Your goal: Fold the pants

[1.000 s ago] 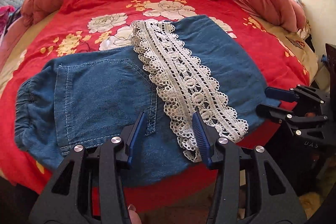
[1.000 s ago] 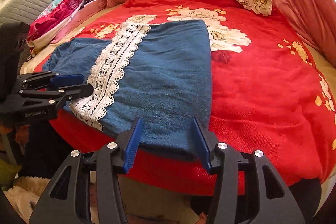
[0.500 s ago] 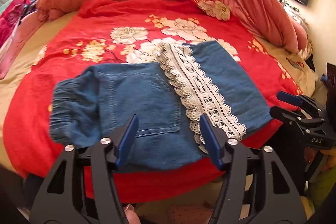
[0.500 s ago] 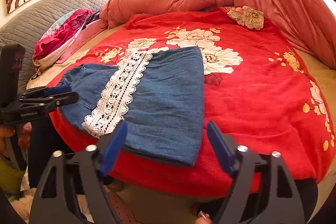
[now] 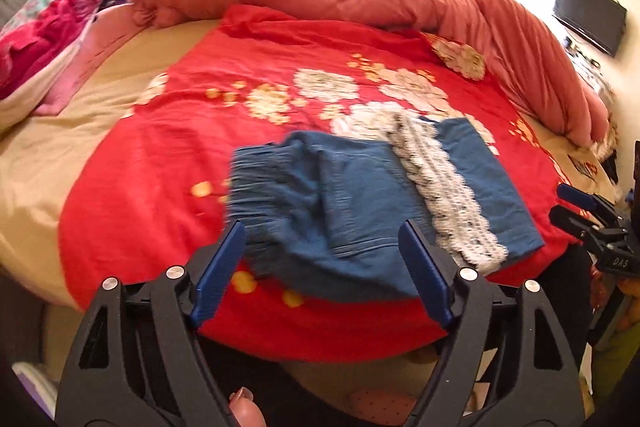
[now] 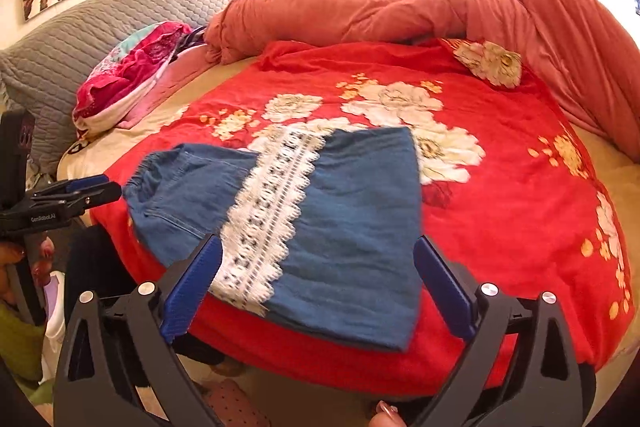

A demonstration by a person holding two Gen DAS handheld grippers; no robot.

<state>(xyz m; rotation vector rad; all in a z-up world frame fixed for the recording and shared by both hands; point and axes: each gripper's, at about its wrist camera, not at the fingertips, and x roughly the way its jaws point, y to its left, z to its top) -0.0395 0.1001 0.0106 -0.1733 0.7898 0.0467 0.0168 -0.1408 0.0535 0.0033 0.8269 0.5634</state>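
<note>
The blue denim pants [image 5: 360, 203] lie folded on the red floral blanket [image 5: 168, 163] near the bed's front edge, with a white lace band [image 5: 444, 195] across them. They also show in the right wrist view [image 6: 352, 227], lace band [image 6: 272, 215] left of centre. My left gripper [image 5: 320, 267] is open and empty, held back off the bed edge before the waistband end. My right gripper [image 6: 316, 283] is open and empty, held back before the leg end. Each gripper shows in the other's view: the right one [image 5: 576, 207], the left one [image 6: 96, 189].
A rumpled salmon duvet [image 6: 400, 7] is piled along the back of the bed. A pink and red heap of clothes [image 6: 132, 79] lies at the back left by a grey quilted headboard [image 6: 80, 39]. A dark screen [image 5: 588, 15] hangs on the right wall.
Both grippers have pulled back from the pants and away from the bed edge, and both have opened wider. The pants stay lying folded on the blanket.
</note>
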